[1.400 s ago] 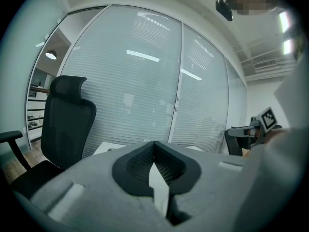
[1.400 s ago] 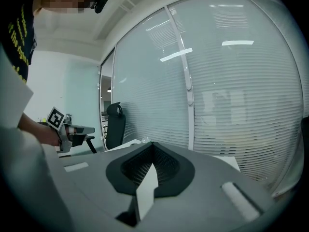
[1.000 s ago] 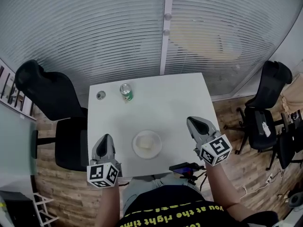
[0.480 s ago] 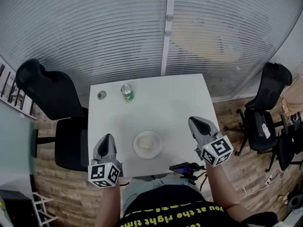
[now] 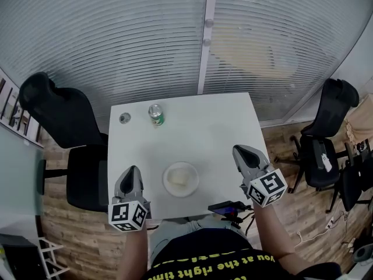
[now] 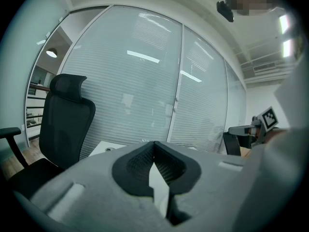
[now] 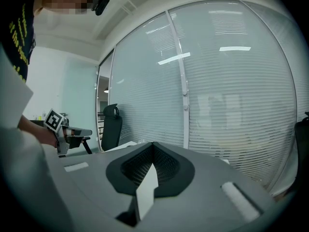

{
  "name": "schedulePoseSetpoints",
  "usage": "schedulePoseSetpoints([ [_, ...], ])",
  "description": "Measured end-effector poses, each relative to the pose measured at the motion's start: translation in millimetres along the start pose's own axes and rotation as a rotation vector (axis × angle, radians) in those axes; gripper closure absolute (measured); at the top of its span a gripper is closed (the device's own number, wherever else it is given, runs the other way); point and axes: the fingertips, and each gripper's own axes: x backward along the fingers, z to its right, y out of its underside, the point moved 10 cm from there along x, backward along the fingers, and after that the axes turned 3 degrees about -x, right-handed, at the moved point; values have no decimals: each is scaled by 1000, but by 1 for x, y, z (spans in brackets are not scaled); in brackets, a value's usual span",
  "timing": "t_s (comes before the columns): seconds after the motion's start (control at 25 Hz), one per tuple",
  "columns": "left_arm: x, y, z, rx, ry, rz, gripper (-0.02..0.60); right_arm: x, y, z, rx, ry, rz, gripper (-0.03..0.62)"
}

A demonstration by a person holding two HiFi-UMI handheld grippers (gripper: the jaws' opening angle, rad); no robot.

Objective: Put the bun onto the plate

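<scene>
A pale bun [image 5: 179, 177] lies on a white plate [image 5: 168, 186] near the front edge of the white table [image 5: 210, 130]. My left gripper [image 5: 130, 170] hovers to the plate's left at the table's near edge, jaws shut and empty; its own view [image 6: 154, 143] shows the tips meeting. To the right of the plate my right gripper [image 5: 238, 149] is also shut with nothing in it, and its tips [image 7: 153, 144] touch. Neither gripper touches the plate or the bun.
A green drink can [image 5: 155, 114] and a small round grey object [image 5: 124, 118] stand at the table's far left. Black office chairs flank the table, one left [image 5: 58, 127] and one right [image 5: 329, 127]. A dark device [image 5: 227, 207] sits by the person's lap. Blinds cover the glass wall behind.
</scene>
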Motion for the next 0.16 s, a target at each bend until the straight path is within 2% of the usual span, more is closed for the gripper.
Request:
schedulePoseSetpoints([
  [0.16, 1, 0, 1, 0, 3, -3, 581, 2, 0, -1, 1, 2, -1, 586],
])
